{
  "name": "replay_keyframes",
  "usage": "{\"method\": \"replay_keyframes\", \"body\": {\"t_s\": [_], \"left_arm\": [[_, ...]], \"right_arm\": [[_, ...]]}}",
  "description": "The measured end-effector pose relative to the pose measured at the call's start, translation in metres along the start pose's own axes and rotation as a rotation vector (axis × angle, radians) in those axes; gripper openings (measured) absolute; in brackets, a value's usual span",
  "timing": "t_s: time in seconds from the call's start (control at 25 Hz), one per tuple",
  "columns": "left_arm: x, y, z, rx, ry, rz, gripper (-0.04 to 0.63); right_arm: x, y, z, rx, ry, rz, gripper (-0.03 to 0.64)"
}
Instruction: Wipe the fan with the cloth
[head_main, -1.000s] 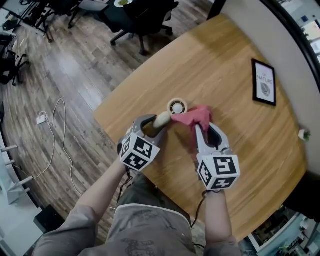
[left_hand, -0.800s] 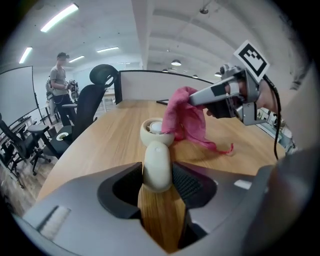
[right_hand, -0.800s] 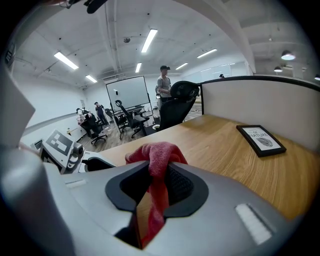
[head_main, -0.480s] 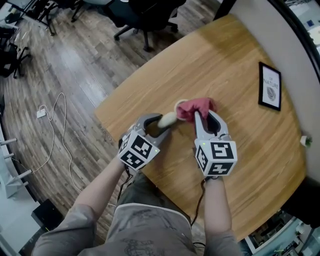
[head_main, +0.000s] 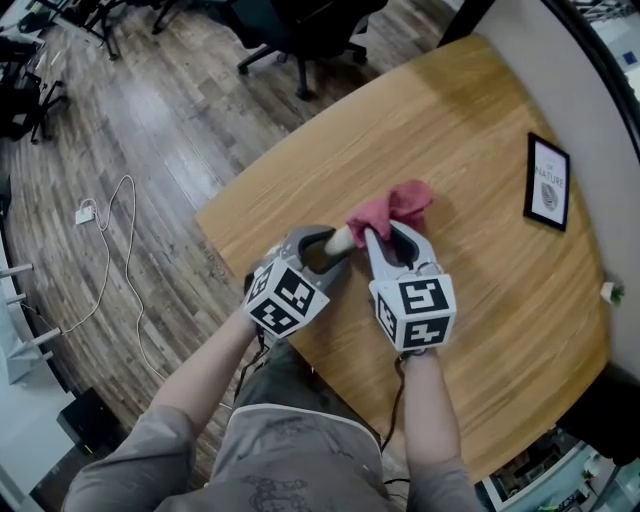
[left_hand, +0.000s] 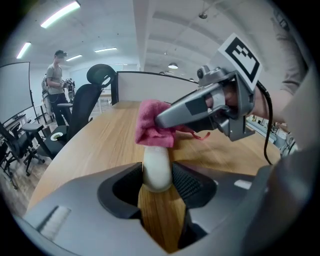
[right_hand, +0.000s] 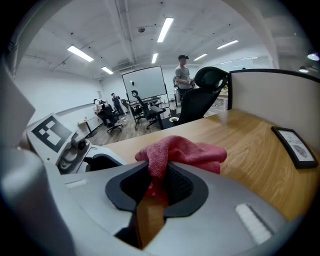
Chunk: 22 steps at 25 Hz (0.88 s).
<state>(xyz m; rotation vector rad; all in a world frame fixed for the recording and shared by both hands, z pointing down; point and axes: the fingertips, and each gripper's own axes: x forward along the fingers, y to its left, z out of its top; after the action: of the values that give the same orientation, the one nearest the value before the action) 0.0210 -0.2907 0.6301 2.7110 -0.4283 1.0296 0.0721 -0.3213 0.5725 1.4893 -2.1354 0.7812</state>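
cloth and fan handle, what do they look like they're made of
Cloth: looks like soft microfibre or terry fabric, matt; fuzzy nap and limp folds show.
Fan handle: probably smooth cream plastic, slight sheen, even colour, no grain; a rubbery coating is possible.

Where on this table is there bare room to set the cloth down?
Bare wood lies beyond the cloth toward the table's far corner, and between cloth and picture frame. The near edge is crowded: left gripper, right gripper and fan.
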Motion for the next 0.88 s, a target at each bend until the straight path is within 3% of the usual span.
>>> {"method": "replay_keyframes", "body": {"t_s": [0.28,0.4,0.56,0.76,0.88], "left_arm": [[0.0,-0.002,-0.001,-0.004,0.008,-0.014,0.186],[0.001,-0.003,0.0,0.01,0.008,-0.018,0.187],[0.0,-0.006,-0.001,0.014,0.009,-0.022,0.186],[0.002,-0.005,-0.001,0.015,0.011,-0.026,0.186],[0.002,-0.005,-0.002,0.019,0.011,-0.025,0.186]], "right_arm": [[0.004,0.052,-0.029,-0.029,0.101,0.174,0.084],[-0.002,0.042,-0.035,0.0,0.111,0.182,0.084],[-0.017,0.018,-0.033,0.035,0.082,0.146,0.084],[-0.029,-0.051,-0.014,0.149,-0.037,-0.074,0.084],[-0.025,-0.066,-0.009,0.165,-0.048,-0.118,0.084]]}}
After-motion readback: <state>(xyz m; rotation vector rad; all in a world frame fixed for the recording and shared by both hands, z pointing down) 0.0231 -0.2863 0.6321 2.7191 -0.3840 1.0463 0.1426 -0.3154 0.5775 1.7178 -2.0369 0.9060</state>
